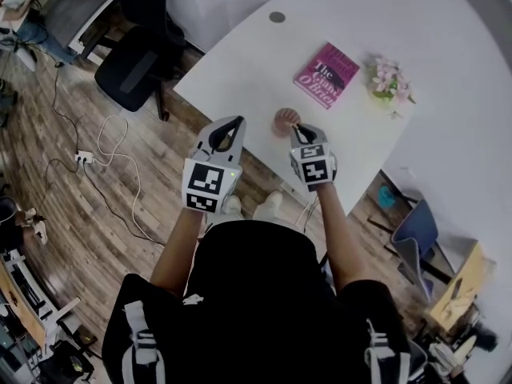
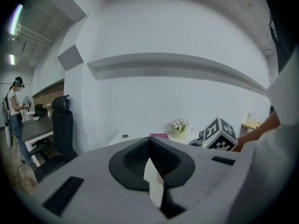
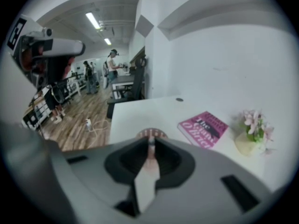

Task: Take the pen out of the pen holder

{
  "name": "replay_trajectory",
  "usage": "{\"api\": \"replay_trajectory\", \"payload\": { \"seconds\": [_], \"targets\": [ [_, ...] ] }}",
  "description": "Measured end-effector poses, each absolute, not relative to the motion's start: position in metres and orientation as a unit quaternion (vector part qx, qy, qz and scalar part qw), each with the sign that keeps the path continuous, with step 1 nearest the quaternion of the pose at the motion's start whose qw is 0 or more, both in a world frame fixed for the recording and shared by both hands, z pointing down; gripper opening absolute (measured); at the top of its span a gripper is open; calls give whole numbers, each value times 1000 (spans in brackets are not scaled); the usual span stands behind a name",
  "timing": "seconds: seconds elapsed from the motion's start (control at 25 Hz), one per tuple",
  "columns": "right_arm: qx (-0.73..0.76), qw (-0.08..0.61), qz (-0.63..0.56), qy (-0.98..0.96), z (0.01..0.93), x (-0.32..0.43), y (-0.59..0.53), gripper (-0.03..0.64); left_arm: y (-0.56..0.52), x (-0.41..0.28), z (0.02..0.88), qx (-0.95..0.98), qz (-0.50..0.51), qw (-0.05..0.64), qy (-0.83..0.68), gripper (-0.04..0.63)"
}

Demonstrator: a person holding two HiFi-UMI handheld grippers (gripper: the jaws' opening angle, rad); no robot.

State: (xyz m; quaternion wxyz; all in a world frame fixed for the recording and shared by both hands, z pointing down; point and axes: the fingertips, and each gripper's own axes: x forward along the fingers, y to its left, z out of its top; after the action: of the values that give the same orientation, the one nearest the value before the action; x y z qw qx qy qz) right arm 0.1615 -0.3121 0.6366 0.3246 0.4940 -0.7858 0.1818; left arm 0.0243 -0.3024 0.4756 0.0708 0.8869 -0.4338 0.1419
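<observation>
A round, brownish pen holder point(image 1: 286, 119) stands near the front edge of the white table point(image 1: 240, 62). My right gripper point(image 1: 294, 129) hovers just over it. In the right gripper view the jaws point(image 3: 151, 143) are closed on a thin pen point(image 3: 151, 147) with a grey tip, and the holder's rim point(image 3: 150, 133) shows right behind it. My left gripper point(image 1: 237, 122) hangs to the left of the holder at the table's edge, shut, with nothing between its fingers. In the left gripper view its tips point(image 2: 149, 143) meet, and the right gripper's marker cube point(image 2: 218, 134) shows to the right.
A pink book point(image 1: 326, 74) lies behind the holder, and a small pot of pink flowers point(image 1: 389, 78) stands to its right. Off the table's left corner there is a black office chair point(image 1: 136, 62). A cable and power strip point(image 1: 84, 157) lie on the wooden floor.
</observation>
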Motion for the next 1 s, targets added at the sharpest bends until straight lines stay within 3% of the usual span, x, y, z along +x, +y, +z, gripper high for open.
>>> {"api": "replay_trajectory", "payload": {
  "seconds": [1.0],
  "targets": [
    [555,166,52,-813,435,168,-328,66,-310,32,406,903,90,12,-420,15]
  ]
}}
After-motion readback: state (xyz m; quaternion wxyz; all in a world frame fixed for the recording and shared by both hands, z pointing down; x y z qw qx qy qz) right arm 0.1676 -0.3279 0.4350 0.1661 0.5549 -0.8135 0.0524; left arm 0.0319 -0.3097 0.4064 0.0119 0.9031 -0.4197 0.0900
